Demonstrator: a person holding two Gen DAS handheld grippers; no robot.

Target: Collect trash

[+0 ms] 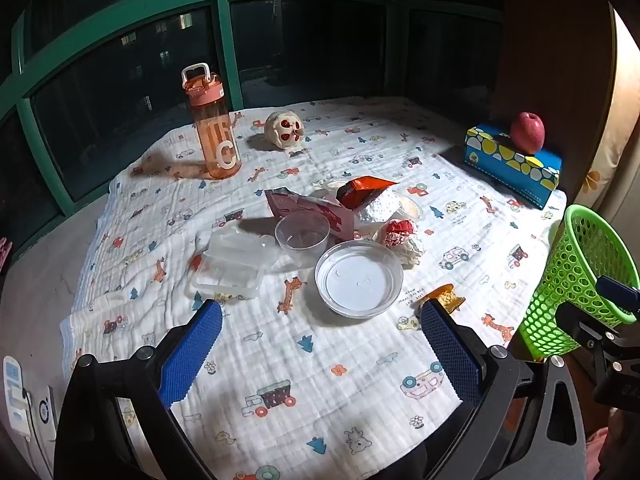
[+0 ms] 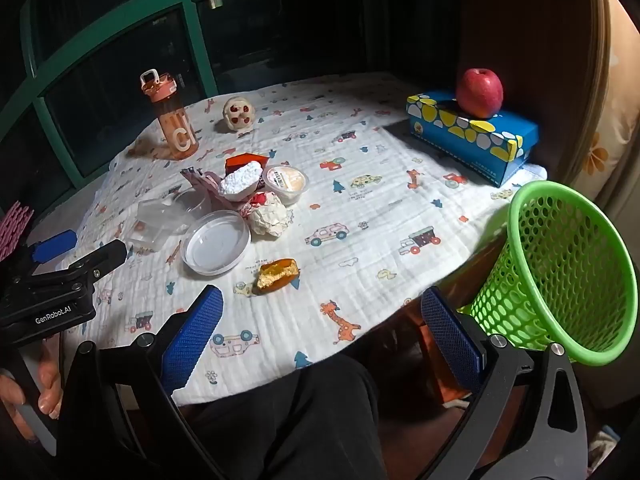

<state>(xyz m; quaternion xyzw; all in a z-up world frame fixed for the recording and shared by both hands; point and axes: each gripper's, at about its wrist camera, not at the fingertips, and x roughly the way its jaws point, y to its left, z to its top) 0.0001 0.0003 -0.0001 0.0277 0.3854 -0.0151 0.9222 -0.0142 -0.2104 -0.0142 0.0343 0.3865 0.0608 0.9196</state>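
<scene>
A: How many pieces of trash can be counted, taking the round clear dish [image 1: 359, 278] as the landmark?

B: One dish is seen. Just behind it, one clear cup [image 1: 302, 234]; to its left, one clear lidded box [image 1: 232, 266]. Behind the cup, one pink packet [image 1: 308, 210] and one orange-red wrapper [image 1: 362, 189] are piled with one white crumpled lump [image 1: 382, 204]. One sealed pudding cup [image 2: 286, 181] is made out behind the pile in the right wrist view. Beside the dish on the right, one red-and-white wad [image 1: 402, 236]; in front and to the right, one bitten pastry [image 2: 277, 275].

A: And what is not trash?

B: One orange bottle [image 1: 214, 128] and one skull-like toy [image 1: 285, 130] are set well behind the dish. One apple [image 2: 479, 93] is rested on one blue tissue box [image 2: 472, 134], far right. One green mesh basket [image 2: 560, 268] is held at the cloth's edge, right of the dish.

A: The tongs?

B: Both are spread wide, nothing between them: the left gripper [image 1: 322, 354] is held before the dish, the right gripper [image 2: 322, 340] nearer the cloth's [image 2: 360, 216] edge.

A: What is hard to make out?

B: The pile's pieces overlap; the basket's base is cut off by the right gripper. A hand [image 2: 28, 392] is partly seen.
</scene>
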